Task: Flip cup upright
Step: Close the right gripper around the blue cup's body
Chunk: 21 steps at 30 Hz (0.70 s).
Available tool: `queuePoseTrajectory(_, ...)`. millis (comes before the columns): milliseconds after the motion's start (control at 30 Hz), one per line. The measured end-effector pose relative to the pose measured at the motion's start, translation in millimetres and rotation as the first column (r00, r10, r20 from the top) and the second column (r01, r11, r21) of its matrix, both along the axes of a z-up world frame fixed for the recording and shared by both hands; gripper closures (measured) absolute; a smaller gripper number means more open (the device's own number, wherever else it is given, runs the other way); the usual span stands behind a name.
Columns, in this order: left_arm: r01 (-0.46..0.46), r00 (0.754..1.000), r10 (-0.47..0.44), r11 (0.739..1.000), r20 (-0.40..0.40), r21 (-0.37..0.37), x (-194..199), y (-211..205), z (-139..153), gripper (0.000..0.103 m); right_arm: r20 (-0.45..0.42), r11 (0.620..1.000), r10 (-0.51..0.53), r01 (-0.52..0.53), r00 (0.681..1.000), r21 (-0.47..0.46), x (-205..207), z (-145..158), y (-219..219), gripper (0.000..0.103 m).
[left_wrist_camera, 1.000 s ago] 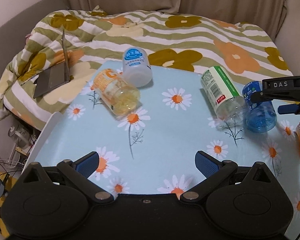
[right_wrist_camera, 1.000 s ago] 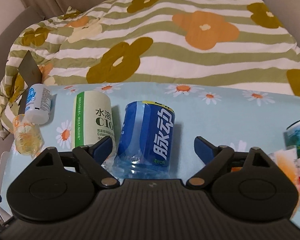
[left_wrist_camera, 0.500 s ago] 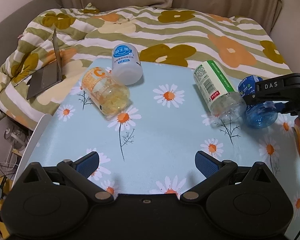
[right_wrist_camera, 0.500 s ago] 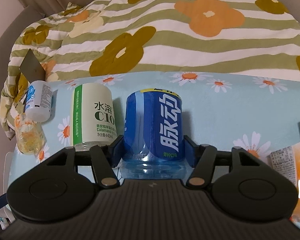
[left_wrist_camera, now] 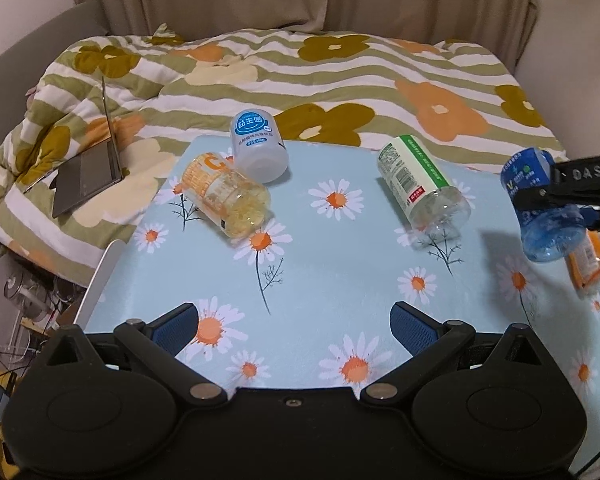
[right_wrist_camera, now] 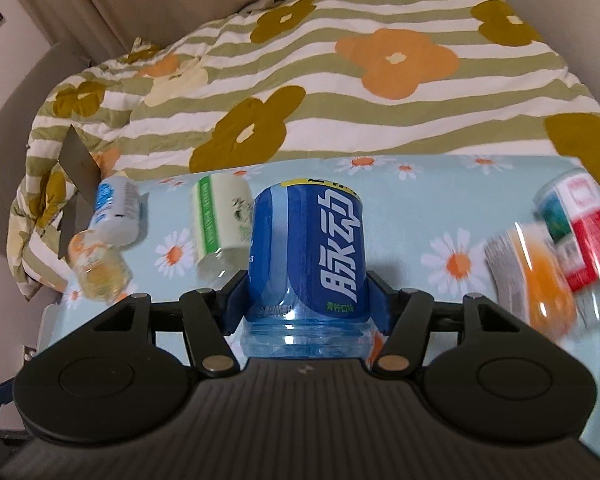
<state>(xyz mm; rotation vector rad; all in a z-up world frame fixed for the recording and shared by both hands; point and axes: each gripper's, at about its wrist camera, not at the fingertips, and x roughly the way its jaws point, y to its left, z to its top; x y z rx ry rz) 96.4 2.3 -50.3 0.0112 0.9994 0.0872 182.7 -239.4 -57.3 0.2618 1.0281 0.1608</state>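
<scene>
My right gripper (right_wrist_camera: pixel 306 300) is shut on a blue cup (right_wrist_camera: pixel 308 256) made from a cut bottle and holds it tilted above the table; it also shows in the left wrist view (left_wrist_camera: pixel 544 204) at the far right. A green-labelled cup (left_wrist_camera: pixel 422 188), a yellow-orange cup (left_wrist_camera: pixel 226 196) and a white and blue cup (left_wrist_camera: pixel 258 146) lie on their sides on the daisy-print table (left_wrist_camera: pixel 320 272). My left gripper (left_wrist_camera: pixel 294 322) is open and empty over the table's near edge.
An orange cup (right_wrist_camera: pixel 536 268) and a red and green cup (right_wrist_camera: pixel 580 216) lie at the right of the table. A striped flowered quilt (left_wrist_camera: pixel 340 76) covers the bed behind. A laptop (left_wrist_camera: pixel 90 164) rests on the quilt at the left.
My right gripper has closed on the blue cup and lifted it off the table. The left gripper has drawn back and risen a little.
</scene>
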Motion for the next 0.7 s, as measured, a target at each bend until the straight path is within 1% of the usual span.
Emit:
queuePoseTrajectory(100,0.031,0.999,-0.031,0.999,0.008,-0.005,-10,6,3,0.000,0.000,1.000,-0.026,0.026,1.000,-0.001,-28,4,7,0.027)
queuePoseTrajectory(200,0.069,0.998,-0.069,0.998,0.009,0.002,-18,12,2,0.000,0.001,0.999,-0.051,0.051,0.999,0.004,-54,2,12,0.027)
queuePoseTrajectory(367,0.127,0.992,-0.127,0.992,-0.012,-0.005,-29,18,-7,0.000,-0.020,0.996,-0.086,0.087,0.996,0.031,-94,-20,29,0.027)
queuePoseTrajectory(533,0.172,0.985,-0.172,0.985,-0.021,0.002,-36,23,-15,0.000,-0.026,0.995,-0.098,0.099,0.995,0.031,-116,-45,47,0.027)
queuePoseTrajectory(633,0.182,0.983,-0.182,0.983,-0.031,0.005,-41,26,-20,0.000,-0.018,0.993,-0.113,0.114,0.993,0.023,-122,-60,55,0.027)
queuePoseTrajectory(700,0.184,0.982,-0.184,0.983,-0.042,0.002,-44,30,-23,0.000,-0.014,0.992,-0.122,0.123,0.992,0.034,-126,-67,57,0.027)
